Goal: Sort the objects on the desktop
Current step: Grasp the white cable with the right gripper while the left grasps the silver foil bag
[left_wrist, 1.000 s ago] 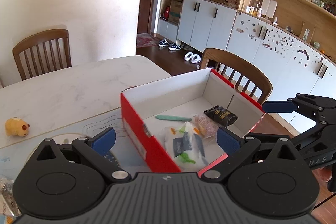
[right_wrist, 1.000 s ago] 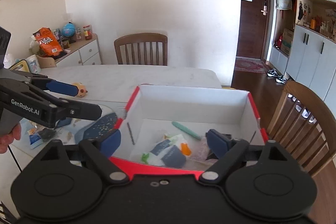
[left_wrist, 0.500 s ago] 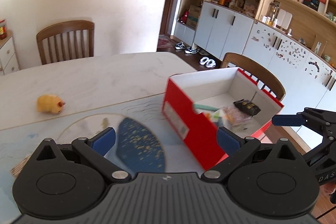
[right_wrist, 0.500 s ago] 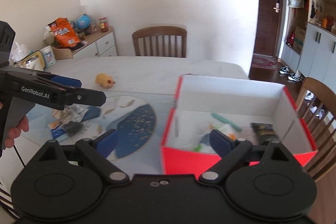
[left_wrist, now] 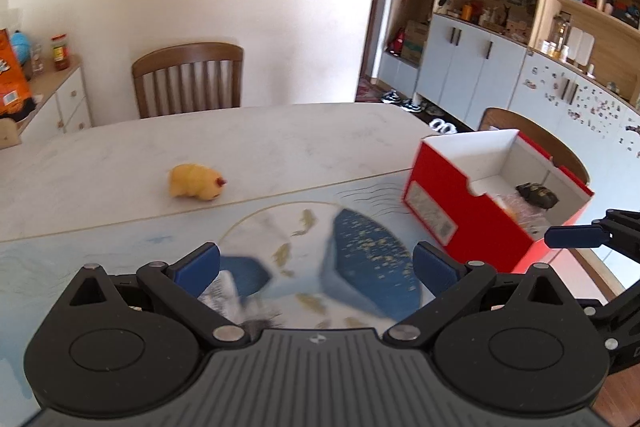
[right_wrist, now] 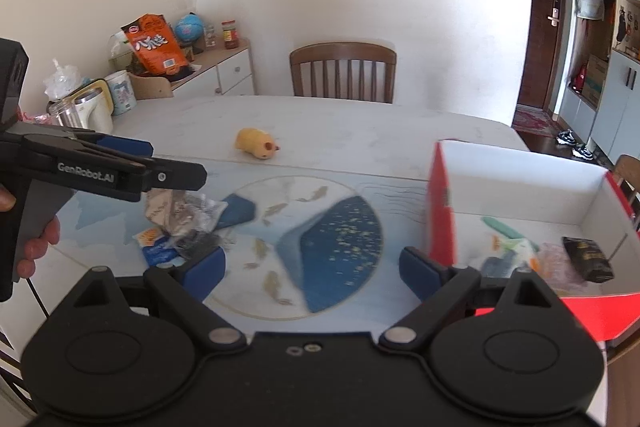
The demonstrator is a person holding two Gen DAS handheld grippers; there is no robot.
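Left wrist view: I've swung left gripper (left_wrist: 316,261) away from red box (left_wrist: 472,227) toward mat; jaws spread, empty. Next pick due. Yellow plush toy (left_wrist: 196,183) lies past mat's far edge.

Right wrist view: right gripper (right_wrist: 312,267) spread, empty. Crumpled wrappers (right_wrist: 184,223) heaped on mat's left side; box at table's right edge, partly filled.

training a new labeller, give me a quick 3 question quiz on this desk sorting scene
1. True or false: the yellow plush toy lies inside the red box.
2. Which gripper is nearer the pile of wrappers: A) left gripper B) right gripper?
3. Fill in: both grippers are ____ and hold nothing.

Key:
1. False; it lies on the bare table, beyond the mat.
2. A, as far as the right wrist view shows.
3. open
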